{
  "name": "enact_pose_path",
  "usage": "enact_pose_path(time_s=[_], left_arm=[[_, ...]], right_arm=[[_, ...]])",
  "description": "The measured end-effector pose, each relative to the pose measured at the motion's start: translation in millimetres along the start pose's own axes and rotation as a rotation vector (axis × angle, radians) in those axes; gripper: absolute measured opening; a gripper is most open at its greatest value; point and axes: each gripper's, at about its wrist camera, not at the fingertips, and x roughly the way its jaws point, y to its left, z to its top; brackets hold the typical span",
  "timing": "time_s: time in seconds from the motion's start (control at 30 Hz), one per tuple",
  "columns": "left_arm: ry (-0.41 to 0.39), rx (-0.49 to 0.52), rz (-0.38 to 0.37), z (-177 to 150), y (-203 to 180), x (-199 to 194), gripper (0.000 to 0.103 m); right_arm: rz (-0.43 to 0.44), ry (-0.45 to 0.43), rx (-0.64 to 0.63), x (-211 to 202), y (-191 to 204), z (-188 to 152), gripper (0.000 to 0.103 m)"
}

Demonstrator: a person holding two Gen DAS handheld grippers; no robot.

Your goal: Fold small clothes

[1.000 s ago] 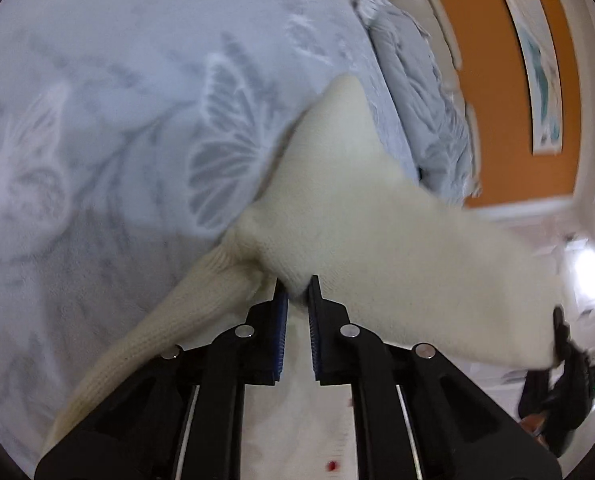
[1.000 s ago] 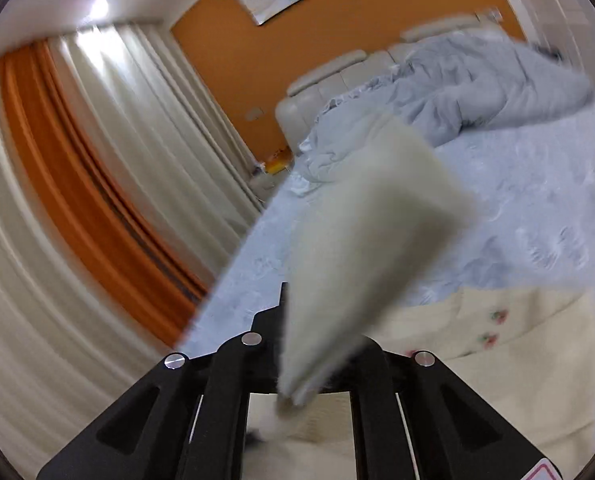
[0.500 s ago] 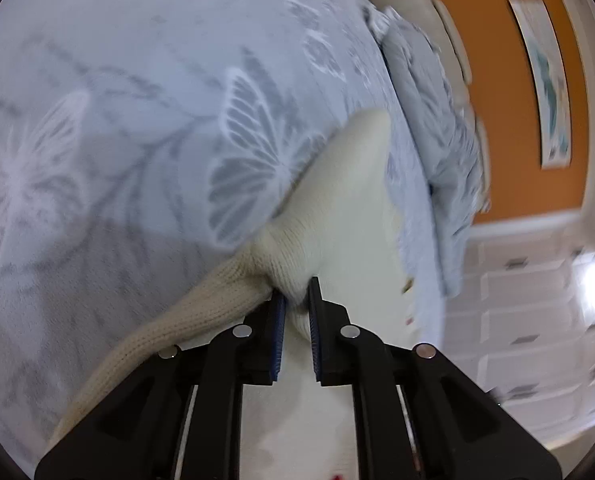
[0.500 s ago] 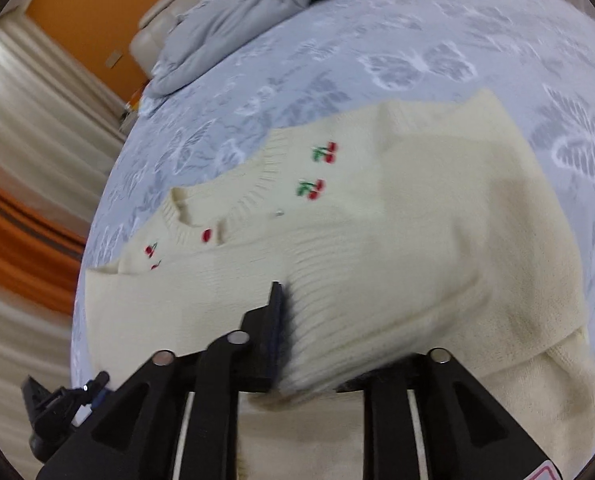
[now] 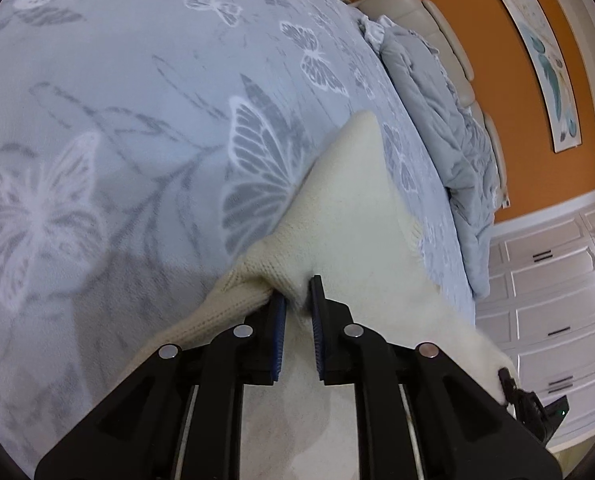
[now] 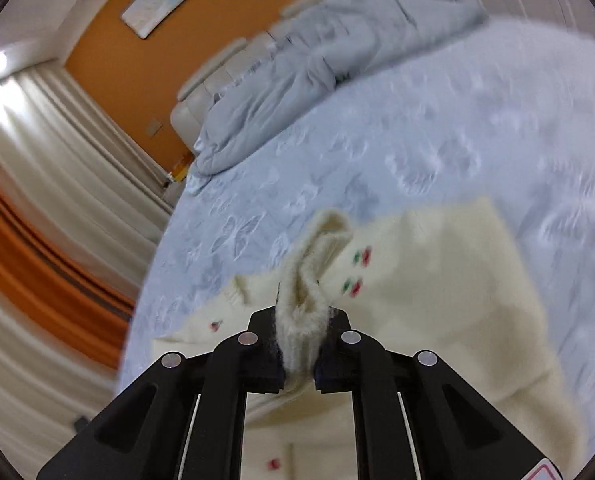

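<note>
A: Left wrist view: the left tool stays clamped on the cream sweater, which lies on the butterfly bedspread.

B: Right wrist view: the right tool has just been closing; now clamped on a bunched sleeve, so a sleeve fold looks underway.

sweater: 1 | cherry motifs: 4 (blurred) | duvet: 1
</note>
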Motion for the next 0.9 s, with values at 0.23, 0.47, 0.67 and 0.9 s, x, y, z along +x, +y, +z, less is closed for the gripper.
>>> enact_pose_path(time_s=[0.23, 0.47, 0.67, 0.9], left_arm=[[-0.004, 0.039, 0.031, -1.1, -4.7, 5.9, 0.012], [-0.006, 0.087, 0.065, -3.8, -9.3, 6.3, 0.013], [0.002, 0.074, 0.070, -1.6, -10.0, 7.6, 0.013], [0.014, 0.075, 0.057, 2.1, -7.0, 9.2, 0.013]], right_arm=[[-0.157, 0.169, -0.031, 45.9, -33.5, -29.7, 0.008], [-0.271, 0.203, -0.068, 45.4, -40.0, -34.2, 0.017], [-0.120, 0.060, -0.152, 18.8, 69.7, -32.5, 0.024], [0.128, 0.412, -0.490, 151.6, 241.0, -111.6, 0.013]])
